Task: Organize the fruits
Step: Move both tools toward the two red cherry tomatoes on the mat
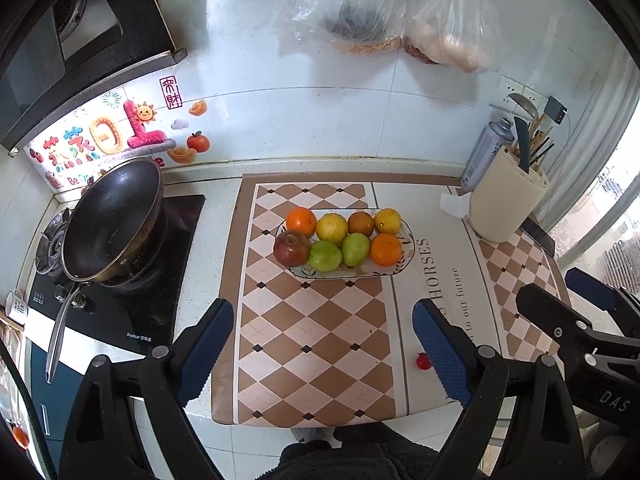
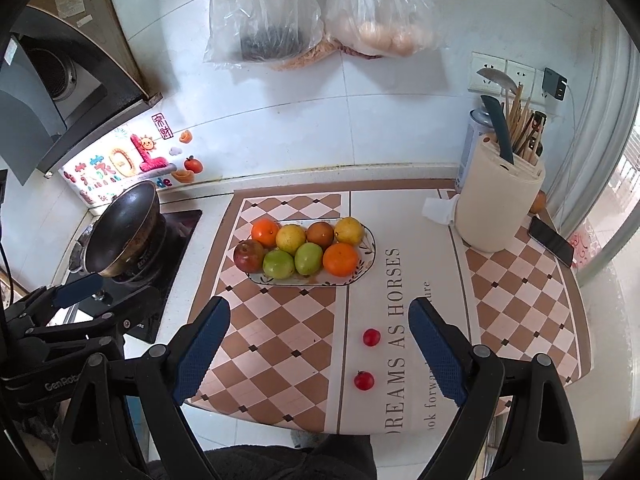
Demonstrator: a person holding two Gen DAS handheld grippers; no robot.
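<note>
- Hovering over the counter mat's (image 2: 280, 360) near edge, left gripper (image 1: 324, 354) and right gripper (image 2: 316, 354) both spread wide, nothing between the fingers.
- Two cherry tomatoes loose on the mat's white strip: one (image 2: 371, 337) farther in, one (image 2: 364, 380) nearer the front edge.
- Fruit plate (image 2: 370, 246) mid-mat, toward the back: eight fruits in two rows, touching, with a red apple (image 2: 249, 255) at the left end.
- Wok (image 2: 120, 236) on the stove, left; knife holder (image 2: 496, 204) at the back right corner.

Small red fruit (image 1: 423, 361) half behind left tongs' finger (image 1: 442, 354).
</note>
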